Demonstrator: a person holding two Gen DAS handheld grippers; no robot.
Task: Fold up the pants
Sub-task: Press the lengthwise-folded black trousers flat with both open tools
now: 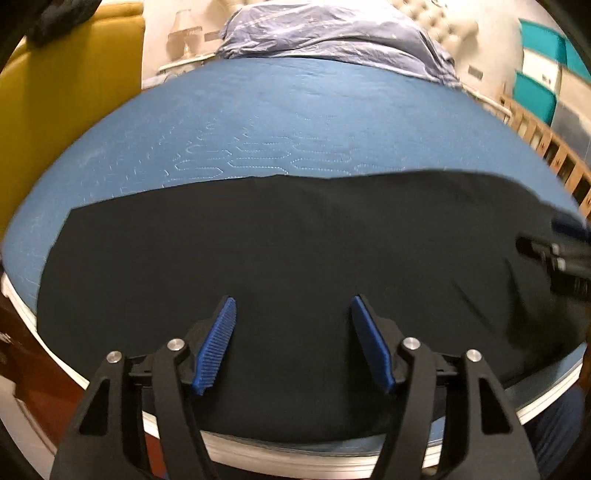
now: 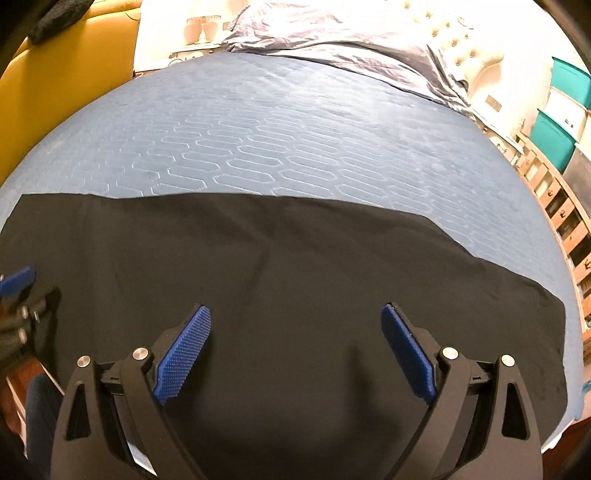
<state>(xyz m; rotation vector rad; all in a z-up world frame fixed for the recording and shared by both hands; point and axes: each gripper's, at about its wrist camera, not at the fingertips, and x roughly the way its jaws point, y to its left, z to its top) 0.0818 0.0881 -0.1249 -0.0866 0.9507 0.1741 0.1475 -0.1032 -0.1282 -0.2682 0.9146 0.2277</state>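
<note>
Black pants [image 1: 258, 251] lie flat across the near part of a blue quilted mattress [image 1: 295, 122], reaching its front edge. My left gripper [image 1: 293, 306] hovers open over the pants' near edge, nothing between its blue pads. In the right wrist view the same pants [image 2: 295, 266] spread left to right on the mattress [image 2: 295, 129], and my right gripper [image 2: 295, 314] hangs open above them, empty. The right gripper shows blurred at the right edge of the left wrist view [image 1: 557, 254]; the left gripper appears at the left edge of the right wrist view [image 2: 18, 291].
A crumpled lilac duvet [image 2: 332, 37] lies at the mattress head. A yellow padded piece [image 1: 66, 92] stands to the left. Wooden slats [image 2: 561, 206] and teal storage boxes [image 2: 557, 133] line the right side. A bedside lamp [image 2: 201, 29] stands at the back.
</note>
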